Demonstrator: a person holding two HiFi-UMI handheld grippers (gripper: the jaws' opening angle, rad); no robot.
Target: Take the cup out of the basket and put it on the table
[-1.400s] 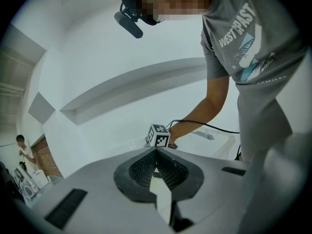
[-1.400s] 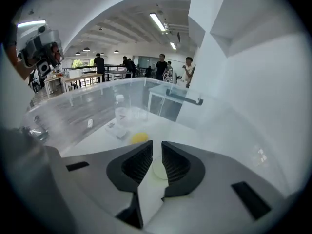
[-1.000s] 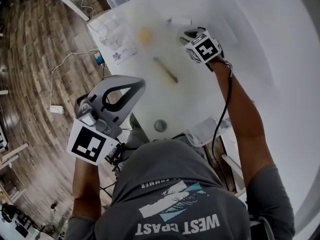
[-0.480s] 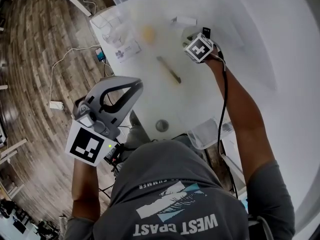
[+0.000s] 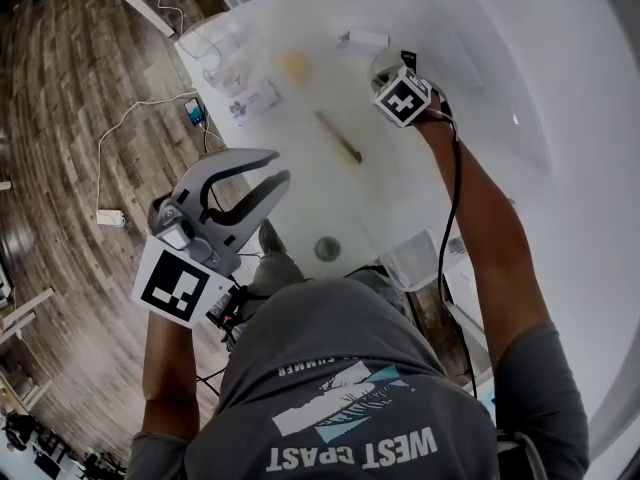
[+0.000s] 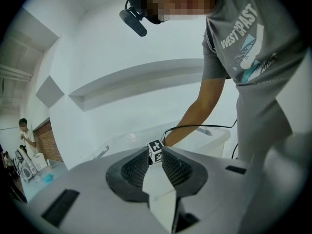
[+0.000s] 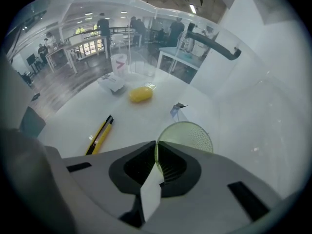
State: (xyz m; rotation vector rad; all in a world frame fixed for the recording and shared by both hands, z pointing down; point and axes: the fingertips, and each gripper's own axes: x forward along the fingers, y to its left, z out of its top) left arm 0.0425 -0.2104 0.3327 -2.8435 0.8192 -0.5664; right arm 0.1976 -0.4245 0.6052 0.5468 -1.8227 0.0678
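– Two grippers, but only one is at work. Which step are we in?

– We're at the grasp. Our right gripper (image 7: 156, 143) reaches over the far side of the table (image 5: 400, 183), and its jaws are closing on the cup (image 7: 188, 136). The thin near rim of that pale green, see-through cup runs straight between the pads (image 7: 171, 165), with almost no gap on either side.

– Is the cup out of the basket?

– We judge not. It stands upright just ahead of the right gripper, low down and not lifted. We can't make out the basket as such. A glassy wall seems to curve past on the right, but we can't say where it ends. A yellow utility knife (image 7: 101, 134) and a yellow lump (image 7: 140, 94) lie farther off on the tabletop.

– And our left gripper (image 5: 272, 166)?

– It hangs off the table's near edge, over the wooden floor (image 5: 80, 118), jaws a narrow way apart with nothing between them.

– What does the next move ask of us?

– A firm pinch first, because that rim looks thin and slippery. Then we lift straight up until the cup's base clears whatever surrounds it. We carry it to a bare patch of table away from the knife and set it down level before we let go.
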